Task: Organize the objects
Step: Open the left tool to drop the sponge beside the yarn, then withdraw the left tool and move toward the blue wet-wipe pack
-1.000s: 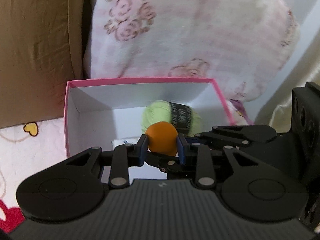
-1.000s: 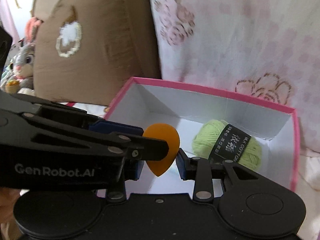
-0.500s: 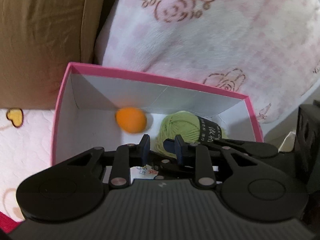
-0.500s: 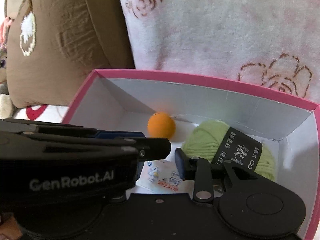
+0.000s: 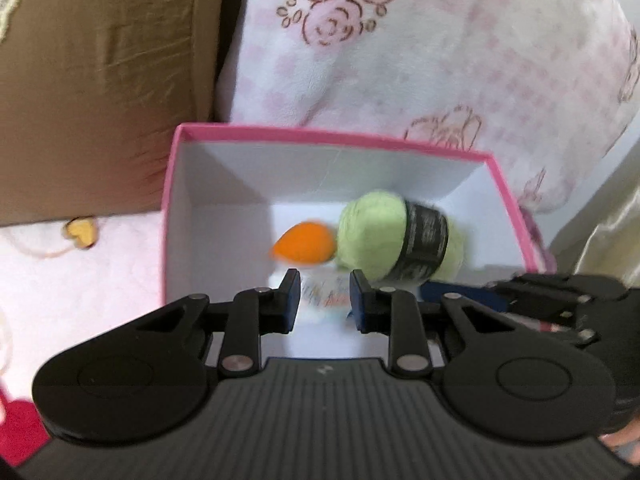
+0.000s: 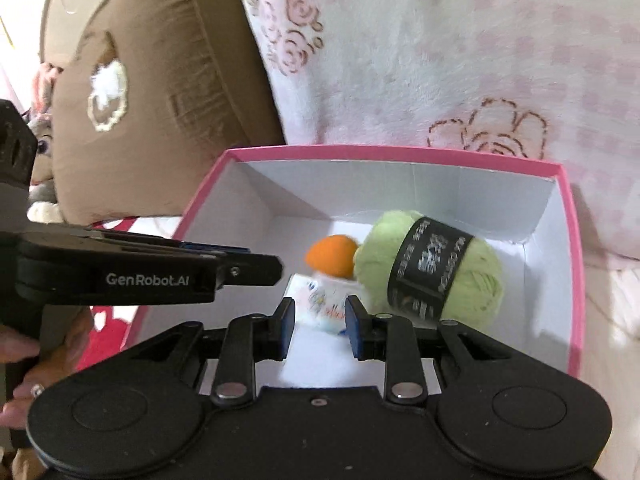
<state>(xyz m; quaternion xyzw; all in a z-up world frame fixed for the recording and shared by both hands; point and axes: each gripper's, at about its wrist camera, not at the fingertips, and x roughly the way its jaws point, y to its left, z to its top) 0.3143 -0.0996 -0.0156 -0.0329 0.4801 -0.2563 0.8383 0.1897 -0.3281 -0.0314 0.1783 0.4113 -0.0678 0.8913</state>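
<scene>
An orange teardrop sponge (image 5: 305, 246) lies inside the pink box (image 5: 320, 135), touching a green yarn ball (image 5: 394, 234) with a black label. It also shows in the right wrist view (image 6: 333, 256) beside the yarn (image 6: 430, 264). A small printed packet (image 6: 320, 300) lies on the box floor in front of them. My left gripper (image 5: 323, 304) is open and empty above the box's near edge. My right gripper (image 6: 319, 326) is open and empty over the box (image 6: 400, 154).
A brown cushion (image 6: 152, 92) stands to the left behind the box and a pink rose-print blanket (image 6: 440, 52) behind it. The box sits on a pink quilted bedspread (image 5: 80, 272). A plush rabbit (image 6: 40, 140) sits at far left.
My left gripper opened and let go of the orange sponge, which dropped into the box and rolled against the yarn. Both grippers have drawn back a little.
</scene>
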